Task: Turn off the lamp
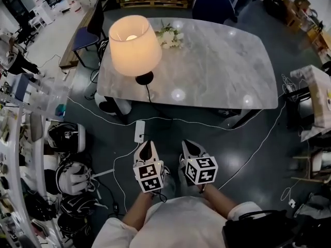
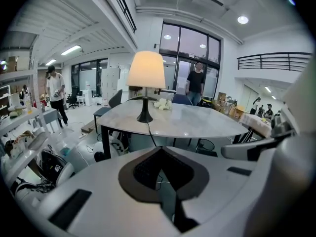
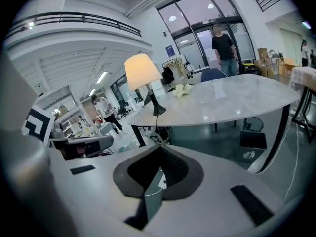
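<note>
Lamp [image 1: 134, 44] is lit, shade glowing, and stands upright on the marble table [image 1: 217, 61] at its left end, close to the table's near edge. Its black base [image 1: 144, 78] sits on the tabletop. A black cord [image 1: 149, 96] runs from the base over the near edge toward the floor. A white flower bunch [image 1: 169, 36] lies on the table just behind the lamp, toward the far edge.

Both grippers are off the table, over the dark floor on the table's near side, well apart from the lamp and touching nothing. Left gripper [image 1: 147, 144] has its jaws closed tip to tip, nothing between them. It sits roughly below the lamp's end of the table. Right gripper [image 1: 189, 144] is just beside it, further toward the table's middle, with jaws also together and empty.

In the left gripper view the lamp is ahead and slightly left of the jaw tips, up on the table. In the right gripper view it is ahead and a little left too.

A white power block [image 1: 139, 131] lies on the floor between the table's near edge and the left gripper. A blue chair [image 1: 213, 5] stands at the table's far side. A person [image 2: 196, 83] stands beyond the table.
</note>
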A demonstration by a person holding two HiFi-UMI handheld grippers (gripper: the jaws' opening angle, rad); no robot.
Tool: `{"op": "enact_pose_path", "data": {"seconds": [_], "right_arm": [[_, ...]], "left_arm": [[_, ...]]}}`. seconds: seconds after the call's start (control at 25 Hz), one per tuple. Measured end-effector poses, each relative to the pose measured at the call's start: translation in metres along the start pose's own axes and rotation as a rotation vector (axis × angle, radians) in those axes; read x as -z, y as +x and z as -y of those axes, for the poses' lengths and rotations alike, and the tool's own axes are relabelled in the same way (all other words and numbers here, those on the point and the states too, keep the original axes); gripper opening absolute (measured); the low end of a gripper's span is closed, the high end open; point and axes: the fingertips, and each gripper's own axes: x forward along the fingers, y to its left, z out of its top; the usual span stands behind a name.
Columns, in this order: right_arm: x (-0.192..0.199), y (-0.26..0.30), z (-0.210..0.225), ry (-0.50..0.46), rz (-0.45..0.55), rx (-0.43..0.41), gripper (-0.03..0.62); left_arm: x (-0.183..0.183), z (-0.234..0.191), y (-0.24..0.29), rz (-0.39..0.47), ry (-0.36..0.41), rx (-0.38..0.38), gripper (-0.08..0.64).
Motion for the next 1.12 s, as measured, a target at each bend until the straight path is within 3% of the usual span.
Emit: {"op": "enact_pose_path", "data": {"seconds": [0.52, 0.88, 1.12], "right_arm": [[0.045, 0.09, 0.052, 0.016, -0.091, -0.053, -0.002], [0.104, 0.169, 0.093, 0.031, -0.088, -0.055, -0.002], [0.163, 0.211, 0.116, 0.001, -0.12, -0.081, -0.002]], "left_arm": [[0.058, 0.003, 0.087, -0.093, 0.02, -0.014, -0.002], [0.141, -0.003, 0.163, -0.139, -0.034, -0.008, -0.002], [0.207, -0.008, 0.203, -0.179, -0.039, -0.001, -0.002]]}}
